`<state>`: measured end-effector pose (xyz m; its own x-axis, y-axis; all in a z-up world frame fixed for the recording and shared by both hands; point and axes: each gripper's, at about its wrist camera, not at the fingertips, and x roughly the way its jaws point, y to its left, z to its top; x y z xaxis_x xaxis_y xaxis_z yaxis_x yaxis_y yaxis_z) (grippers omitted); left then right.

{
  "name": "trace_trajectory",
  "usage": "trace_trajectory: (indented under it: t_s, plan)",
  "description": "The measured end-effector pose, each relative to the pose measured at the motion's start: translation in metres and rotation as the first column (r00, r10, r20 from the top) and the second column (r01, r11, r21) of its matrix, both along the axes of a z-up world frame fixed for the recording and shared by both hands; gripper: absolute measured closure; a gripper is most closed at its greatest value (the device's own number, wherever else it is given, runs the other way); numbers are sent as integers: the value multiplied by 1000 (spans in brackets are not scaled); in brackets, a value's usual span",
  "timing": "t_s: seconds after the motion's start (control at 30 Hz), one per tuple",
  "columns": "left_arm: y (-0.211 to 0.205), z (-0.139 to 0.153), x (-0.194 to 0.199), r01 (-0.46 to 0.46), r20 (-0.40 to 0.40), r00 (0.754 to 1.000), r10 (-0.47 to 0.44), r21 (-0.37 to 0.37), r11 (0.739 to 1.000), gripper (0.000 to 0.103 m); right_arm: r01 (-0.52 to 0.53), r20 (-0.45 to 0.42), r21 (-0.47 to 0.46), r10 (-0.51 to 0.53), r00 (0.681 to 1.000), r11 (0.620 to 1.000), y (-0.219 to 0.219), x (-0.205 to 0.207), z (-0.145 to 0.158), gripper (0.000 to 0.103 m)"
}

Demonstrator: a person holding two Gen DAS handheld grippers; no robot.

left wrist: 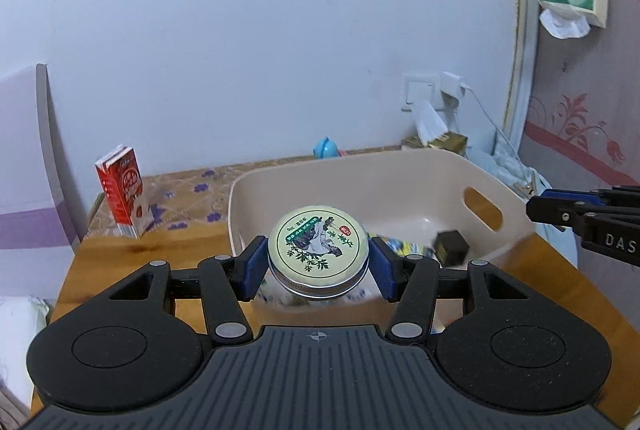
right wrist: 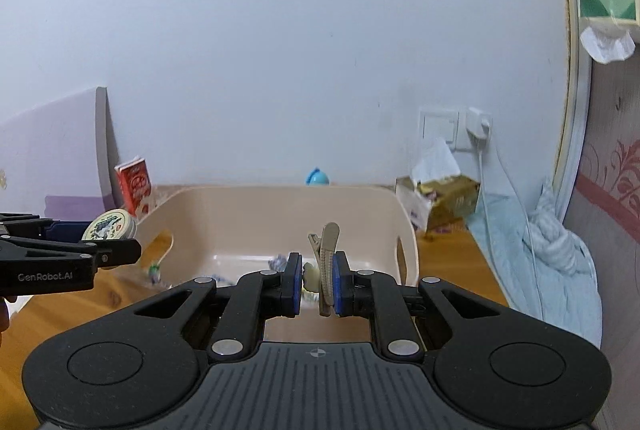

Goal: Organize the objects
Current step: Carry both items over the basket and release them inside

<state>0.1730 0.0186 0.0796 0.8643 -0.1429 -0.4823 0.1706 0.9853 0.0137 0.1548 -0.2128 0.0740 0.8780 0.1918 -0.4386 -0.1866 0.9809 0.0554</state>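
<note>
My left tongs (left wrist: 318, 266) are clamped on a round metal balm tin (left wrist: 318, 252), its pale lid printed with green leaves, held at mid-frame above the near rim of the smooth beige plastic basket (left wrist: 400, 186). My right tongs (right wrist: 316, 284) are pinched tight on a slim beige hair clip (right wrist: 326, 262) that stands upright between the blue pads, in front of the same basket. Inside the basket lies a small dark cube-shaped box (left wrist: 451, 248). On the wooden counter (left wrist: 120, 262), at left, stands a red-and-white carton (left wrist: 124, 192). A crumpled tissue pack (right wrist: 448, 198) sits at right.
</note>
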Motion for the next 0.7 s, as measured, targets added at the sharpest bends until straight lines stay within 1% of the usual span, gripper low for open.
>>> trace_trajectory:
  t_s: [0.13, 0.3, 0.47, 0.57, 0.6, 0.7]
  plan:
    - [-3, -3, 25, -2, -28, 1000, 2, -6, 1000, 48, 19, 9, 2, -19, 1000, 1000, 3, 19, 4, 89]
    - [-8, -20, 58, -5, -97, 995, 6, 8, 1000, 48, 32, -6, -8, -32, 999, 999, 7, 45, 1, 89]
    - [-14, -37, 81, -5, -155, 988, 6, 10, 1000, 47, 16, -57, -38, -18, 998, 999, 16, 69, -16, 89]
    - [-16, -47, 91, -5, -193, 981, 8, 16, 1000, 47, 21, -94, -41, -24, 995, 999, 19, 80, -28, 89]
    - [-16, -50, 93, -5, -202, 979, 10, 24, 1000, 47, 21, -110, -38, -25, 994, 999, 19, 83, -32, 89]
    - [-21, -53, 93, 4, -195, 981, 9, 68, 998, 47, 22, -148, -52, -29, 989, 998, 22, 87, -42, 88]
